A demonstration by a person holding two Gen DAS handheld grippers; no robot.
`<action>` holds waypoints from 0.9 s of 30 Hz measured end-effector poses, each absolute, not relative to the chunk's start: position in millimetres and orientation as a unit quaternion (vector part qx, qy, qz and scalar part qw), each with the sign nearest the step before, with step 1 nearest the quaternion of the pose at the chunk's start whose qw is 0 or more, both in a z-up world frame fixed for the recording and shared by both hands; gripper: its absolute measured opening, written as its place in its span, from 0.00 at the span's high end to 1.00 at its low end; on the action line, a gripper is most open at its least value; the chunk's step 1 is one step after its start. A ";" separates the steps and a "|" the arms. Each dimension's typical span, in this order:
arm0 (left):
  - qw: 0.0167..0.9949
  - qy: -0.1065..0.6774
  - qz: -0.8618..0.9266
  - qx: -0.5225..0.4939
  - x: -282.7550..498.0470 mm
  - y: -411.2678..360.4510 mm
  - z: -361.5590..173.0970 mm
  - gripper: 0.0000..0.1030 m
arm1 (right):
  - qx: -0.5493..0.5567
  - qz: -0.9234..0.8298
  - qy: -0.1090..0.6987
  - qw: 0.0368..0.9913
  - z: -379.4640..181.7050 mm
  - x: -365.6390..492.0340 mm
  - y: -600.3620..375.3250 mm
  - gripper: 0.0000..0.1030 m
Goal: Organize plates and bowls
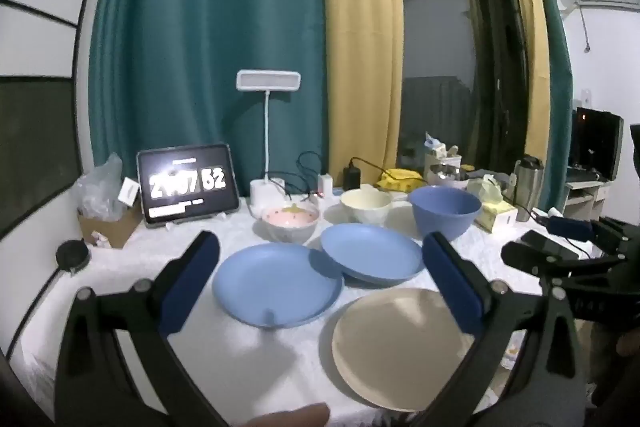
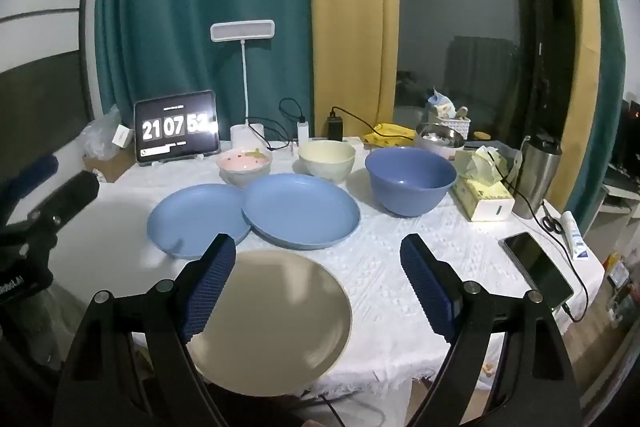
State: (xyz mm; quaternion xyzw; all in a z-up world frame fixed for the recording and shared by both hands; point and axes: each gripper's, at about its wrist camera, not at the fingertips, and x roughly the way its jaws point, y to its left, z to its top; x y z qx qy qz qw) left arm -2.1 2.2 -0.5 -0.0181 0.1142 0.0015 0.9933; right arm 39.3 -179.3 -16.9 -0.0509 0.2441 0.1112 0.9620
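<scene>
Two blue plates lie on the white tablecloth: the left one (image 1: 276, 285) (image 2: 198, 213) flat, the right one (image 1: 370, 253) (image 2: 300, 209) overlapping its rim. A beige plate (image 1: 400, 347) (image 2: 276, 315) sits at the near edge. Behind stand a pink bowl (image 1: 290, 223) (image 2: 244, 165), a cream bowl (image 1: 366, 205) (image 2: 327, 159) and a large blue bowl (image 1: 446, 211) (image 2: 410, 183). My left gripper (image 1: 320, 251) hovers open over the plates, holding nothing. My right gripper (image 2: 318, 251) is open above the beige plate's far edge, also empty.
A tablet clock (image 2: 176, 131), desk lamp (image 2: 242, 31), chargers and cables line the back. A tissue box (image 2: 484, 199), steel tumbler (image 2: 536, 179), phone (image 2: 536, 271), scissors and tube sit on the right. A cardboard box (image 1: 108, 227) stands at the left.
</scene>
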 end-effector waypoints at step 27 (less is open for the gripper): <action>0.990 0.141 -0.001 -0.019 -0.1 0.4 -6.8 0.01 | -0.040 0.112 0.254 0.960 -23.5 34.3 -177.9 0.15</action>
